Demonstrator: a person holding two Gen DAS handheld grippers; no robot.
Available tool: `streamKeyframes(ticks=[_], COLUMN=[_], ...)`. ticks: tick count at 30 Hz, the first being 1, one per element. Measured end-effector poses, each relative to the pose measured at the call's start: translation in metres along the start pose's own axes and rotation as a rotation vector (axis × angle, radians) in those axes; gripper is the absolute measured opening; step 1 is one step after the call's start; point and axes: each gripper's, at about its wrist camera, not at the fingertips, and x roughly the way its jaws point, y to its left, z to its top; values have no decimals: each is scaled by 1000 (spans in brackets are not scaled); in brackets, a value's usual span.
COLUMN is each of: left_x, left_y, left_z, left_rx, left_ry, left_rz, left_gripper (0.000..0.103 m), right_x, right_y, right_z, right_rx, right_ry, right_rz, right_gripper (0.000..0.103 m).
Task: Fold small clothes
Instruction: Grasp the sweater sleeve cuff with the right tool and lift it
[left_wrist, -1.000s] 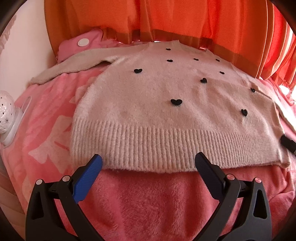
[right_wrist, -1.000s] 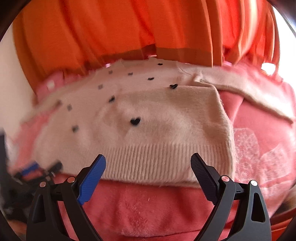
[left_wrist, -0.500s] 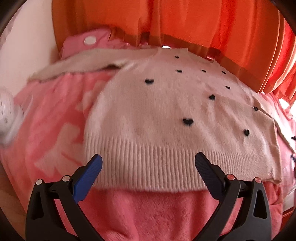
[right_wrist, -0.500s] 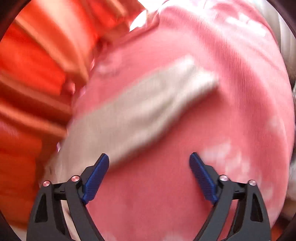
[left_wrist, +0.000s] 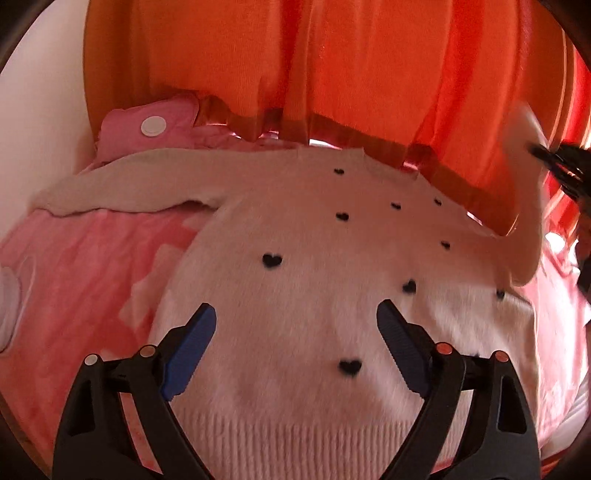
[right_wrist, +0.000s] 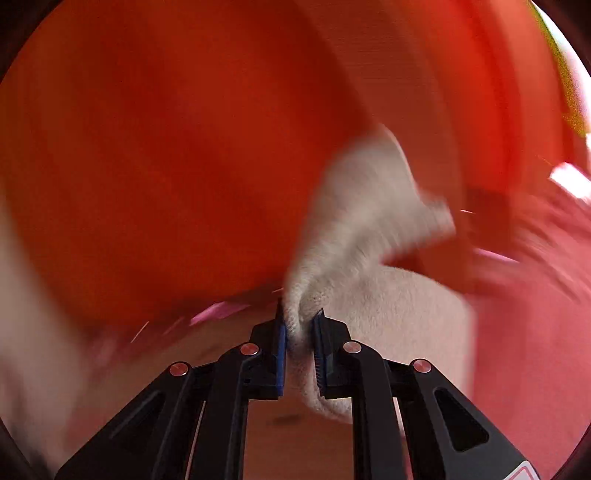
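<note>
A cream knit sweater (left_wrist: 303, 295) with small black hearts lies flat on a pink blanket (left_wrist: 92, 266). My left gripper (left_wrist: 295, 308) hovers over the sweater's body above the ribbed hem. Its jaws are wide and closing a little, and nothing is pinched between them. The left sleeve (left_wrist: 129, 188) stretches out flat to the left. My right gripper (right_wrist: 300, 317) is closing, its pads pressing on the cuff end of the right sleeve (right_wrist: 369, 206). That sleeve (left_wrist: 524, 206) hangs lifted at the right, up from the shoulder. The right wrist view is blurred.
An orange curtain (left_wrist: 332, 66) hangs right behind the bed. A pink pillow (left_wrist: 147, 125) with a white disc lies at the back left, beside a white wall (left_wrist: 37, 110). A white object (left_wrist: 7, 306) sits at the blanket's left edge.
My left gripper moved forward from the hem to over the sweater's body and its jaws narrowed slightly. My right gripper swung to the right sleeve, shut on it and raised it.
</note>
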Motion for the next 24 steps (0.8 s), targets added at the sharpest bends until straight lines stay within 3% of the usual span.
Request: streamKeyframes(ticks=[1, 2, 5, 9, 12, 15, 19, 21, 23, 24], left_x=[5, 11, 31, 69, 106, 147, 153, 156, 164, 167], left_y=[1, 2, 7, 16, 21, 32, 40, 39, 30, 27], left_z=[5, 11, 25, 45, 61, 63, 65, 71, 83, 87], left_rx=[-18, -44, -84, -96, -134, -257, -414, -438, -411, -405], left_ry=[0, 1, 35, 88, 131, 216, 183, 183, 194, 199], left_rz=[-3, -15, -54, -92, -150, -146, -152, -139, -165, -195], left_gripper=[87, 88, 92, 92, 94, 94, 94, 81, 31, 16], right_x=[25, 49, 85, 62, 32, 18, 24, 31, 42, 47], right_y=[37, 66, 83, 33, -17, -73, -124, -134, -136, -137], right_z=[-18, -43, -106, -152, -162, -161, -154, -154, -147, -142], right_rx=[-77, -141, -142, 100, 243, 406, 569, 631, 647, 640], right_ry=[55, 110, 222, 264, 247, 215, 207, 195, 178, 180], right_rz=[42, 66, 22, 34, -45, -59, -37, -25, -37, -42], right_gripper=[19, 26, 28, 32, 43, 44, 48, 48, 47, 37])
